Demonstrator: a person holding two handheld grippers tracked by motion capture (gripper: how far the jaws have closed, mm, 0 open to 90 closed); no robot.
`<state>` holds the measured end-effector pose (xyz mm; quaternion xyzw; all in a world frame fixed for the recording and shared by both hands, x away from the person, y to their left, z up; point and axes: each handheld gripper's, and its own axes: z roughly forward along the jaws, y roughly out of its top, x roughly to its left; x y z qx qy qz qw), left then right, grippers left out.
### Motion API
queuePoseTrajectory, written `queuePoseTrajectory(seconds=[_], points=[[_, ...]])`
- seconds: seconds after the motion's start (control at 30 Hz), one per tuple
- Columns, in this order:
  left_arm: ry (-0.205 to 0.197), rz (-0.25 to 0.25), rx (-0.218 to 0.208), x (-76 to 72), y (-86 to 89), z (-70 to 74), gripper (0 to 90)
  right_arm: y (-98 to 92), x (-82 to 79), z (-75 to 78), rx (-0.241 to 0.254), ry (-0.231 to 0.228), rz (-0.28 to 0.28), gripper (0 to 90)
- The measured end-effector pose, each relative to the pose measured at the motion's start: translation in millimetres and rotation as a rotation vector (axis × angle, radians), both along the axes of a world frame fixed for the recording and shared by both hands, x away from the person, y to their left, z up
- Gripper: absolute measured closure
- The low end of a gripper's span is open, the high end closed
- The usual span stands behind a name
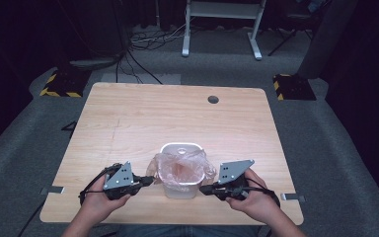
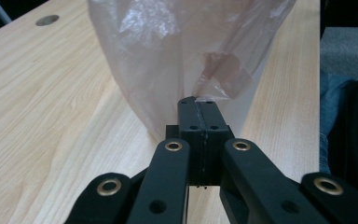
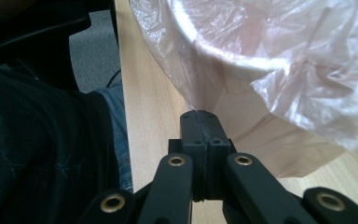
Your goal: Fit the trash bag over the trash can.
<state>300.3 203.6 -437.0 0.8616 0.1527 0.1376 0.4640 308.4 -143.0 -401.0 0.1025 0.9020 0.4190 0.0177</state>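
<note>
Thin, see-through plastic lines the small white bin (image 1: 180, 190): a bag (image 1: 180, 165) that spills over the rim and hangs down the sides. The bin stands on the wooden bench (image 1: 143, 118), between the two grippers and near the person's edge. The left gripper (image 1: 150, 180) lies just to the bin's left, its tip pointing at the bag's overhang; in the left gripper view its jaws are pressed together, the tip at the lower edge of the bag (image 2: 186, 51), and whether any film is caught between them cannot be told. The right gripper (image 1: 203, 188) sits just to the bin's right, tip toward the wall of the bin. Its jaws are likewise together in the right gripper view, right beside the hanging plastic (image 3: 261, 60), with nothing seen between them. Each hand (image 1: 98, 202) rests low over the bench's near edge.
</note>
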Motion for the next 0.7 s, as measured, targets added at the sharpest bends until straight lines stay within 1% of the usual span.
queuePoseTrajectory(seconds=[0.03,0.07,0.13,0.17,0.2,0.23,0.27,0.3,0.33,0.37,0.4,0.43,0.5,0.53,0.6,0.67,0.7], points=[[-0.007,0.001,0.006,0.1,-0.5,-0.3,90.0,0.3,0.0,-1.4,-0.001,-0.002,0.001,90.0],[-0.006,0.002,0.01,0.1,-0.5,-0.2,90.0,0.5,-0.4,-2.8,0.0,0.006,0.0,90.0],[0.003,0.008,0.009,0.5,0.4,-0.4,90.0,0.0,0.6,-6.0,0.003,0.015,-0.004,90.0],[0.011,0.02,0.025,1.0,1.0,-0.4,90.0,-0.2,1.8,-7.4,0.001,0.014,-0.009,90.0],[0.008,0.048,0.069,1.5,1.3,-1.7,90.0,-0.4,2.7,-8.6,-0.007,0.016,-0.017,90.0],[0.007,0.071,0.095,2.3,1.7,-3.7,90.0,-2.0,5.3,-12.4,-0.048,-0.009,-0.041,90.0],[0.017,0.071,0.084,3.6,2.9,-4.9,90.0,-2.0,5.3,-12.4,-0.048,-0.009,-0.041,90.0],[0.031,0.076,0.07,3.6,3.8,-4.4,90.0,-3.7,6.2,-13.6,-0.041,0.002,-0.051,90.0],[0.031,0.09,0.054,3.7,4.5,-3.3,89.5,-5.4,6.3,-13.5,-0.032,0.012,-0.058,90.0],[0.025,0.095,0.049,3.8,5.2,-2.5,84.1,-7.3,5.4,-12.2,-0.023,0.01,-0.073,87.4],[0.017,0.1,0.035,3.7,5.9,-1.4,79.5,-8.5,5.1,-11.1,-0.016,0.006,-0.077,79.4],[0.015,0.104,0.02,2.8,7.0,0.4,74.6,-10.0,4.0,-9.3,-0.002,0.004,-0.078,73.6],[0.0,0.104,-0.028,0.1,10.6,5.3,65.5,-13.8,-0.5,-3.1,0.03,0.01,-0.083,61.2],[-0.004,0.098,-0.055,-2.0,12.8,8.1,61.9,-16.2,-3.4,1.2,0.043,-0.002,-0.08,58.4],[-0.014,0.104,-0.109,-6.2,17.6,14.1,57.9,-22.0,-9.7,11.1,0.066,-0.029,-0.08,55.8],[-0.03,0.117,-0.162,-9.0,21.8,19.8,53.5,-27.9,-15.0,21.4,0.103,-0.051,-0.092,54.4],[-0.02,0.124,-0.195,-10.2,23.2,22.6,52.3,-30.5,-17.0,26.4,0.122,-0.066,-0.107,54.5]])
